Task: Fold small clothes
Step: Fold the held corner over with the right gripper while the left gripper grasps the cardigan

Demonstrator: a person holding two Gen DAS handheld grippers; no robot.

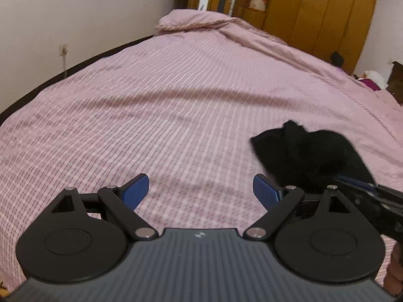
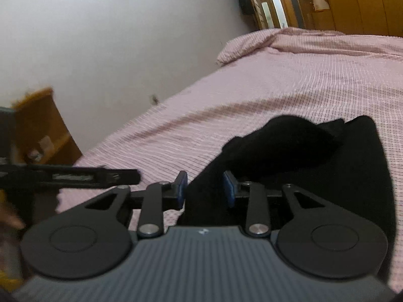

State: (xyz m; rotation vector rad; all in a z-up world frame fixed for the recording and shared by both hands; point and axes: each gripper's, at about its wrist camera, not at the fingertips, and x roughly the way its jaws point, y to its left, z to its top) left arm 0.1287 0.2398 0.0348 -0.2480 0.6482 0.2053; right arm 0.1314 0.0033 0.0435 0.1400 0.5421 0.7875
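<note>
A small black garment [image 1: 309, 156] lies bunched on the pink striped bedspread [image 1: 176, 113], at the right of the left wrist view. My left gripper [image 1: 201, 188] is open and empty, just left of the garment, above the bedspread. My right gripper [image 2: 205, 188] is shut on the near edge of the black garment [image 2: 289, 151], which fills the gap between its blue pads [image 2: 181, 186] and drapes forward and right. The right gripper also shows at the right edge of the left wrist view [image 1: 365, 191], blurred. The left gripper shows at the left of the right wrist view [image 2: 75, 176].
A folded pink quilt [image 1: 201, 20] lies at the far end of the bed. A white wall [image 1: 63, 25] runs along the left side. Wooden wardrobes [image 1: 322, 12] stand at the back right. A wooden bedside cabinet [image 2: 42, 130] stands at the left.
</note>
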